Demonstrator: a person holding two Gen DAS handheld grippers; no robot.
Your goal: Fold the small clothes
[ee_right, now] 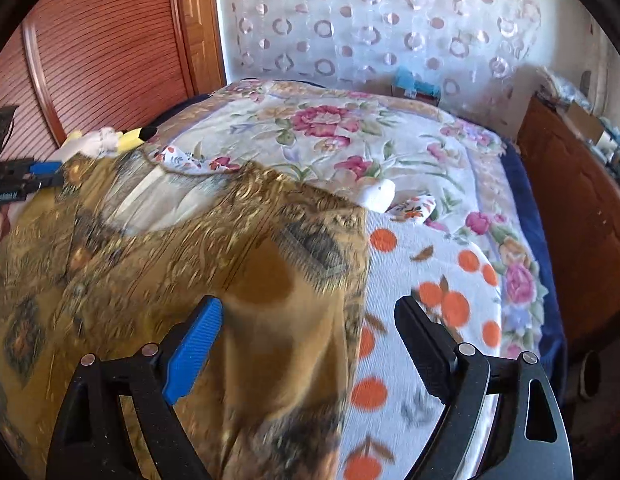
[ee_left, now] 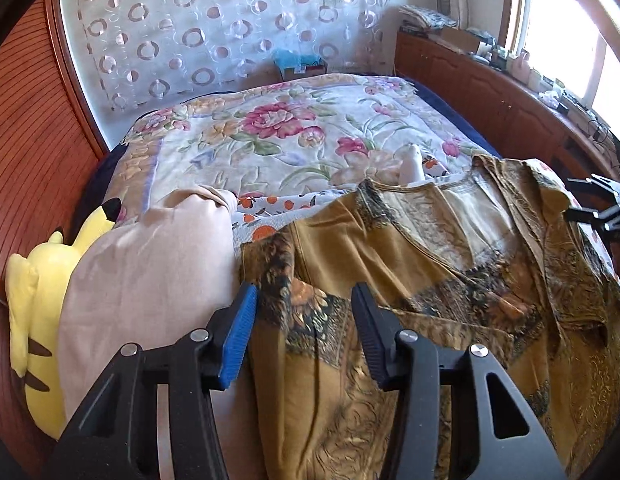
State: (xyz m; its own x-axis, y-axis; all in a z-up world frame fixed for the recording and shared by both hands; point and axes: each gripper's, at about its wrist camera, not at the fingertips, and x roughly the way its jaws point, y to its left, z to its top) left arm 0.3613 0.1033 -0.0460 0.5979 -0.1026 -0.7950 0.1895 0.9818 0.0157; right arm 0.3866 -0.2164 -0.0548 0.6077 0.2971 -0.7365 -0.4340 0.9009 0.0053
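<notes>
Mustard patterned garment [ee_left: 410,264] lies spread on the bed, over an orange-print blanket [ee_right: 426,304] and the floral quilt [ee_left: 269,136]. Left hand-held gripper [ee_left: 303,300]: jaws partly apart over the garment's left edge, fabric between them, pads not pressing it. Right hand-held gripper [ee_right: 310,312]: jaws wide, straddling the garment's right edge, gripping nothing. Beige pillow [ee_left: 149,264] and a yellow Pikachu plush [ee_left: 33,292] sit just left of the garment.
</notes>
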